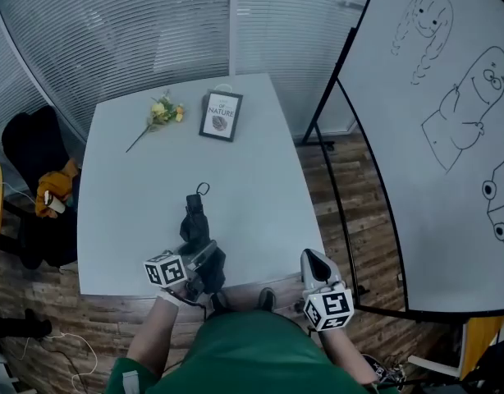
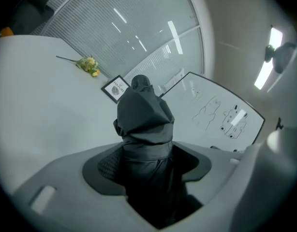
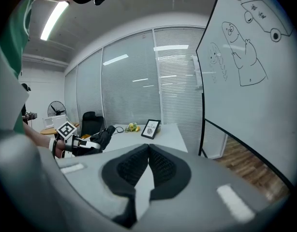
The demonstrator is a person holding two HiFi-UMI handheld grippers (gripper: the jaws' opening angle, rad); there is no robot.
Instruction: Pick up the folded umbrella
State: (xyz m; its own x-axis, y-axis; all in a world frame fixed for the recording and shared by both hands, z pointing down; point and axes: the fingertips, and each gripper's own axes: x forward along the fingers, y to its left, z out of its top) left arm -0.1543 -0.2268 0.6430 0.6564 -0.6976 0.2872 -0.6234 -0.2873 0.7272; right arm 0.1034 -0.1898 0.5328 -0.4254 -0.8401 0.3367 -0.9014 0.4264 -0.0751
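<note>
The folded black umbrella (image 1: 193, 224) is caught between the jaws of my left gripper (image 1: 204, 261) near the front edge of the white table (image 1: 121, 212). Its wrist loop (image 1: 203, 189) points away from me. In the left gripper view the umbrella (image 2: 143, 124) fills the gap between the pads (image 2: 102, 166), and my left gripper (image 2: 146, 166) is shut on it. The right gripper view shows the umbrella (image 3: 105, 135) held above the tabletop. My right gripper (image 1: 314, 263) hangs off the table's front right corner. It (image 3: 148, 148) is shut and holds nothing.
A small bunch of yellow flowers (image 1: 163, 112) and a framed picture (image 1: 221, 116) sit at the table's far side. A large whiteboard (image 1: 432, 138) on a stand leans at the right. A black chair (image 1: 30, 150) with an orange thing on it stands at the left.
</note>
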